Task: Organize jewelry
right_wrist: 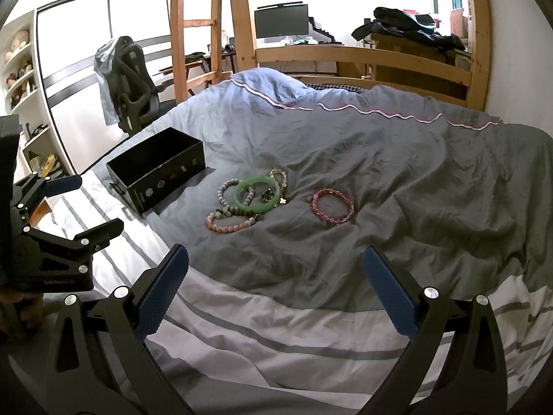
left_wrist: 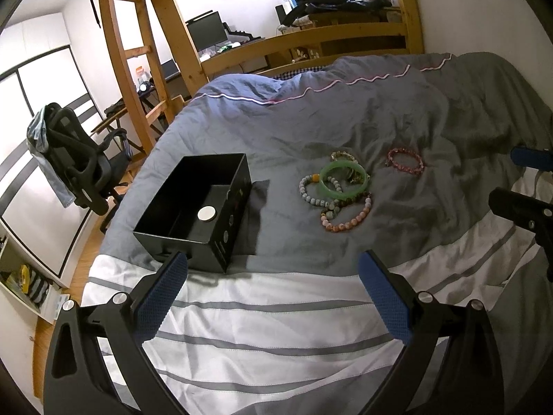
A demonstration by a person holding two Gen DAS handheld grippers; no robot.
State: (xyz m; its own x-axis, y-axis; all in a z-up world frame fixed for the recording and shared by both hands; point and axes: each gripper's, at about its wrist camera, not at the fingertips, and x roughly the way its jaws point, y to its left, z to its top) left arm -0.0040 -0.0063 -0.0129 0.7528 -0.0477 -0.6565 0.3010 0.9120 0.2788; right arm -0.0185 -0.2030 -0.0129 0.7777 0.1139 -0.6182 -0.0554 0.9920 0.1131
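An open black box [left_wrist: 193, 207] sits on the grey duvet with a round white disc [left_wrist: 206, 213] inside; it also shows in the right wrist view [right_wrist: 157, 173]. Beside it lies a pile of bracelets: a green bangle [left_wrist: 342, 177] [right_wrist: 257, 193], pale bead strands [left_wrist: 312, 192] [right_wrist: 228, 190] and a pink bead strand [left_wrist: 349, 219] [right_wrist: 230, 224]. A red bead bracelet [left_wrist: 405, 160] [right_wrist: 332, 206] lies apart to the right. My left gripper [left_wrist: 273, 266] is open and empty, near the box. My right gripper [right_wrist: 274, 259] is open and empty, short of the bracelets.
The other gripper shows at the right edge of the left wrist view [left_wrist: 525, 207] and at the left edge of the right wrist view [right_wrist: 52, 242]. A wooden bunk frame and ladder [left_wrist: 138, 52] stand behind the bed. A black office chair [left_wrist: 76, 162] stands at the left.
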